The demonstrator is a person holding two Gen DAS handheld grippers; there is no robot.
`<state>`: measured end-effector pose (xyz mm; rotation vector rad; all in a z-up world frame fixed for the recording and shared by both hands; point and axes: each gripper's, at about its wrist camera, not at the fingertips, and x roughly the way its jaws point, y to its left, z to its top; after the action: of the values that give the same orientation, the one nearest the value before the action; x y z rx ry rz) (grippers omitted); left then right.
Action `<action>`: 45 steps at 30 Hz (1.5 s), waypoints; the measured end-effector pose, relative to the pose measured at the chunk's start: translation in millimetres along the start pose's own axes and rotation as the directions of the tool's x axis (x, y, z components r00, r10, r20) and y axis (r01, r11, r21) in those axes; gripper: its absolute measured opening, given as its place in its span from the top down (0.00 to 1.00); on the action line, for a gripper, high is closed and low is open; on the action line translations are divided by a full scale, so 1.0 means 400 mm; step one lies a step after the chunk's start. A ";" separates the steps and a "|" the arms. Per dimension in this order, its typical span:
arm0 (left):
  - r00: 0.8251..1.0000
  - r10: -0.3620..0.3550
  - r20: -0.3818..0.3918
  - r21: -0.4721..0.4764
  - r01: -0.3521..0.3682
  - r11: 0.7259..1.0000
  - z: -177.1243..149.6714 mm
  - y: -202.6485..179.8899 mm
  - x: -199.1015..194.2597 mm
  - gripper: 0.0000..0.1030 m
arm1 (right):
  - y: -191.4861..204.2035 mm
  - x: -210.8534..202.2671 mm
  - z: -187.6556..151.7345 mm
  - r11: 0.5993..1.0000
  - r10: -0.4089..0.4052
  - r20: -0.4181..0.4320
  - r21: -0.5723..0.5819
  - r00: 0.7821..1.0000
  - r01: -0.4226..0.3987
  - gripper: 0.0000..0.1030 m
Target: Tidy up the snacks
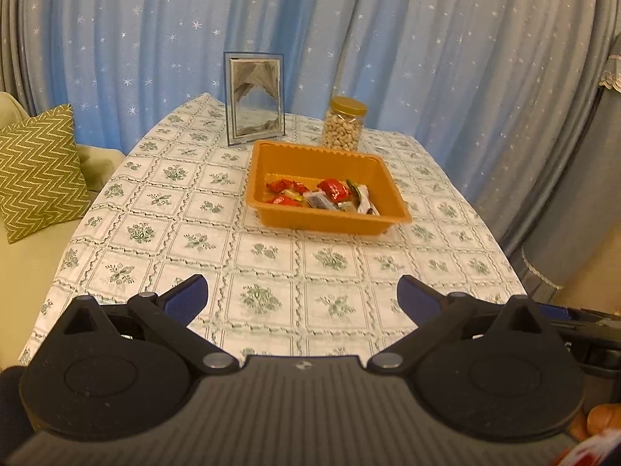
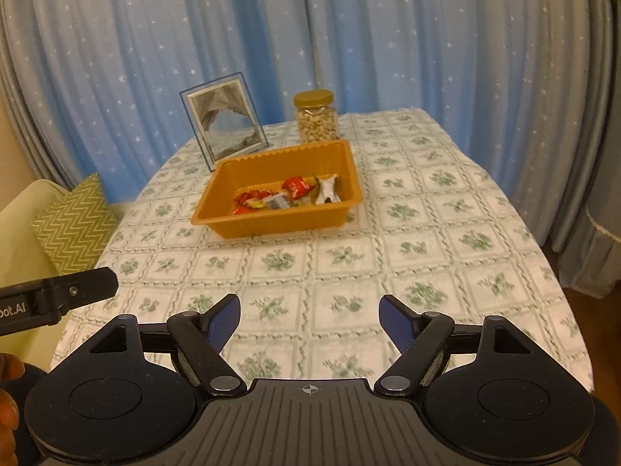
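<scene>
Since both my claws sit back at the near table edge with nothing in them, here's my read, one camera at a time.

Left wrist view, claw: my left gripper (image 1: pixel 302 299) is spread wide, nothing between the blue pads, only tablecloth below.
Left wrist view, snacks: the wrapped candies, red foil plus a few white and green ones (image 1: pixel 324 193), are heaped in the front half of the shallow orange plastic tray (image 1: pixel 268 163) mid-table.
Left wrist view, risk: the clear plastic jar of nuts with a gold lid (image 1: pixel 343 124) stands just behind the tray, and the upright framed sand picture (image 1: pixel 254 99) is near its back left corner. I reckon a long reach over the tray could tip either one.

Right wrist view, claw: my right gripper (image 2: pixel 308 320) is spread too, empty.
Right wrist view, snacks: same pile (image 2: pixel 289 194), all inside the tray (image 2: pixel 217 198), none loose on the green floral tablecloth (image 2: pixel 427 233).
Right wrist view, risk: the left gripper's finger pokes in at the left edge, so I'd guess the two could bump if they converge. The tray looks light and might skid if nudged.
</scene>
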<state>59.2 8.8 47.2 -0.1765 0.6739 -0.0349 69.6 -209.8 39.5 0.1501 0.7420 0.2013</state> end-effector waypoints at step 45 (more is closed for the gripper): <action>0.999 0.044 -0.011 0.063 -0.043 0.997 -0.079 -0.048 -0.099 0.00 | 0.011 -0.153 -0.047 0.998 -0.047 0.047 -0.049 0.998 0.049 0.23</action>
<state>9.0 -11.4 50.9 -0.1013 0.6875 -0.0157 12.1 -218.7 66.8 0.0893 0.6937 0.1700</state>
